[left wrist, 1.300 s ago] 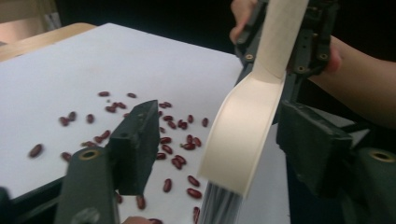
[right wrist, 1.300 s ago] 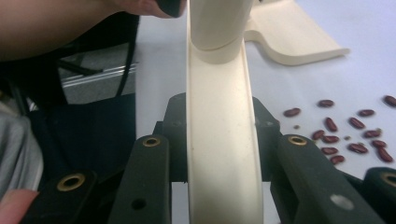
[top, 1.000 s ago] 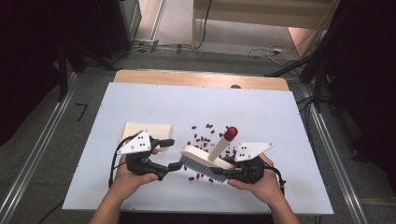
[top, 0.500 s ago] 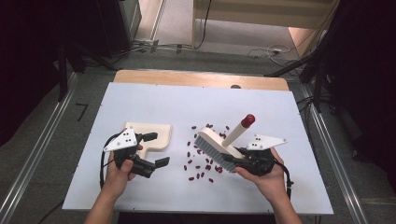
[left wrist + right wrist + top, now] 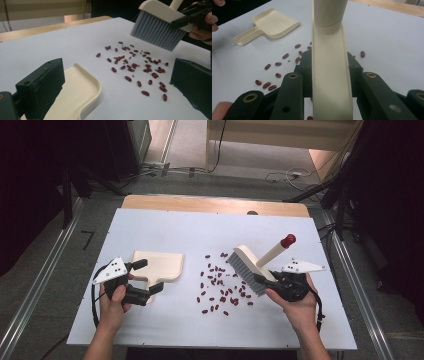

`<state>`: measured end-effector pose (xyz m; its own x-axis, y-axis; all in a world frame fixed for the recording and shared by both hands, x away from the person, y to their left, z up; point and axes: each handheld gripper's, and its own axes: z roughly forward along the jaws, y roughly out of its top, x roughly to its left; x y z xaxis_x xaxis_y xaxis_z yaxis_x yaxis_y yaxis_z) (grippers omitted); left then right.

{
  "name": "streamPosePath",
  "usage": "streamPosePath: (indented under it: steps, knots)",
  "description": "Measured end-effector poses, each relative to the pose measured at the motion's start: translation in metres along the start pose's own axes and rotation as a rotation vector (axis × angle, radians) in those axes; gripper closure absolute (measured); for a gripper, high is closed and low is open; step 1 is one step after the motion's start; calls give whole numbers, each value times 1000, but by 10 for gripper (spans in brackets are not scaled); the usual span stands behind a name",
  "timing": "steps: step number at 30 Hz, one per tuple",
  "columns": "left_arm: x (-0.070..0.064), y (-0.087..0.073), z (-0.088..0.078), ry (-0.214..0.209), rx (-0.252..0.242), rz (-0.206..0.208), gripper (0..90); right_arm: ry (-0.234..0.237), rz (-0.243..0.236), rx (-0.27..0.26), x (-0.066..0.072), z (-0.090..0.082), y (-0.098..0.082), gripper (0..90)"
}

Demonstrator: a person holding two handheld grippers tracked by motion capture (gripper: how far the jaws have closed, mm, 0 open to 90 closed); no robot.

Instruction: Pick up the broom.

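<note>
A cream dustpan (image 5: pixel 159 264) lies flat on the white table (image 5: pixel 165 225), left of centre. My left gripper (image 5: pixel 148 276) is open, its jaws on either side of the pan's short handle; the left gripper view shows the dustpan (image 5: pixel 75 95) lying close to one jaw. Several dark red beans (image 5: pixel 220 285) are scattered mid-table. My right gripper (image 5: pixel 262 281) is shut on the brush (image 5: pixel 247 264), a cream hand brush with grey bristles and a red-tipped handle (image 5: pixel 287 240). It hangs tilted above the beans' right edge. The brush's back (image 5: pixel 329 75) runs up between the right jaws.
A wooden strip (image 5: pixel 215 204) borders the table's far edge, with a small dark disc (image 5: pixel 252 212) on it. Metal rails (image 5: pixel 350 270) run along both sides. Cables lie on the floor beyond. Bare table surface (image 5: pixel 280 335) lies along the near edge between the hands.
The two grippers have drawn apart. The right one carried the brush up and to the right, off the beans. The left one moved left to the dustpan's handle.
</note>
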<state>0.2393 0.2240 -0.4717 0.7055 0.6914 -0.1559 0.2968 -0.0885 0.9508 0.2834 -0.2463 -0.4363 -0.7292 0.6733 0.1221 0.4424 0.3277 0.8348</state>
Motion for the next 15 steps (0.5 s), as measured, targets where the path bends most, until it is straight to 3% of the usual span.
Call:
streamPosePath:
  steps: [4,10,15]
  knots:
    - [6,-7,-6,31,-15,-22,0,-40,26,-15,-9,-5,0,655]
    - [11,-15,-13,65,-36,-19,0,-99,56,-18,-23,-13,-2,655]
    - [14,-21,-15,87,-21,-20,0,-129,87,-29,-36,-17,-4,655]
